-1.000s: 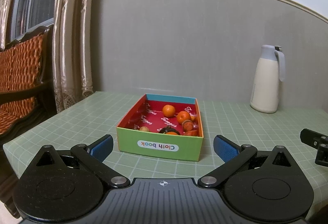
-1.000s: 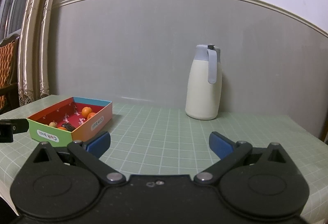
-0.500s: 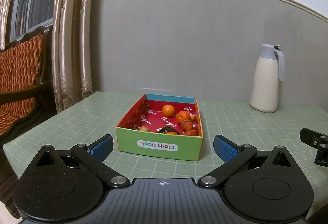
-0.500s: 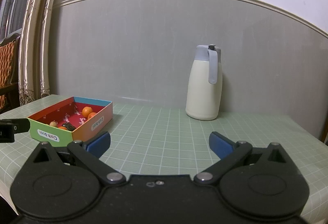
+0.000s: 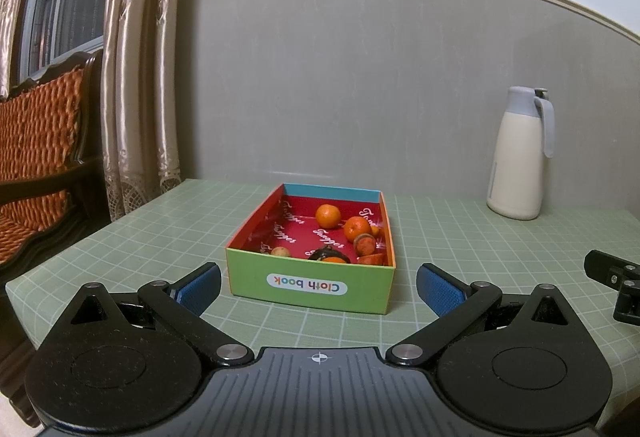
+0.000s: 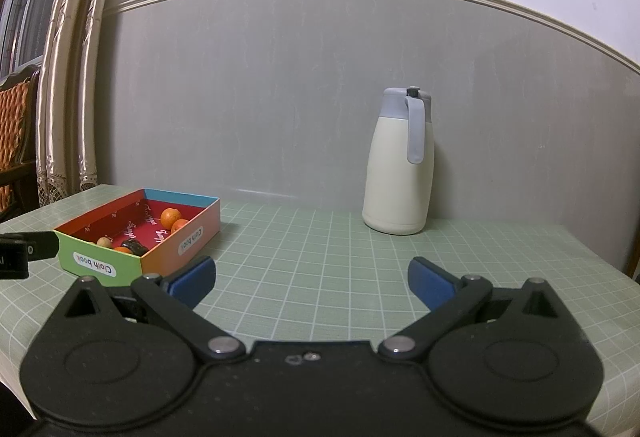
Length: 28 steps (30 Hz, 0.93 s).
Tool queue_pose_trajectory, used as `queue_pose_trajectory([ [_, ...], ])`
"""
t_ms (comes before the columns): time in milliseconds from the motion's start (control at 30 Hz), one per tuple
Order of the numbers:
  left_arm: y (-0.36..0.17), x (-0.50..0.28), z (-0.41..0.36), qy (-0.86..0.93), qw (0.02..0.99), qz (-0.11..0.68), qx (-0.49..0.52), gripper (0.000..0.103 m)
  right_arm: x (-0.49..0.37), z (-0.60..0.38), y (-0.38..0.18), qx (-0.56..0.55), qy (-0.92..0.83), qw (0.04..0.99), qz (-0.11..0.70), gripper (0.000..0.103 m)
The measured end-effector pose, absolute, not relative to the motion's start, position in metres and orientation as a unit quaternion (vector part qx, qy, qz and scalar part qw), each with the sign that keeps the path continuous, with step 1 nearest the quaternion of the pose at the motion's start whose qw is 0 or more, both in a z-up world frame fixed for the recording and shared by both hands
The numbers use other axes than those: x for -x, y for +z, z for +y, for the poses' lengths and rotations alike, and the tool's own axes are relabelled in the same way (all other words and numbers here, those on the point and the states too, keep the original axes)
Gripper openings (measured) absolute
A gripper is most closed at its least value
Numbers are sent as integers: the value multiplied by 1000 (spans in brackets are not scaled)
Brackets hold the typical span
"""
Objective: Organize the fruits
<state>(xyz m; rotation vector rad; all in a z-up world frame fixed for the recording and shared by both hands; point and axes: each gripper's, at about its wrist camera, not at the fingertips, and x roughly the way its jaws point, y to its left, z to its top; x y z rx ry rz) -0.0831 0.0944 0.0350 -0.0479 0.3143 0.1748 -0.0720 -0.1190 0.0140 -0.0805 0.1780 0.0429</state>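
With both my left gripper point(image 5: 318, 287) and right gripper point(image 6: 312, 281) spread empty, I'd pinch the small round orange tangerine point(image 5: 328, 216) gently across its middle, as it's soft-skinned and apt to roll.

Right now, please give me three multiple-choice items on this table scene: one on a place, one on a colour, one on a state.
1. Where are the oranges?
A. inside the Cloth book box
B. beside the jug
C. on the chair

2. What colour is the handle of the cream thermal jug?
A. red
B. grey-blue
C. green

3. How are the left gripper and the right gripper?
A. both shut
B. one holds fruit
C. both open, empty

Answers: 1 A, they lie on the box's red floor. 2 B, handle and lid match. 3 C, the blue fingers stand wide apart with nothing between.
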Motion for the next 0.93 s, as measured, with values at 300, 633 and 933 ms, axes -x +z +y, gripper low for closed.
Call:
queue_pose_trajectory([
  [300,35,83,95,85,984,156,24,103,72,-118,14,40,21,995,89,103],
  [633,35,84,94,87,984,154,22,103,72,-118,14,41,21,995,90,103],
  [933,36,90,91,82,987,138,15,103,72,-117,14,41,21,995,91,103],
])
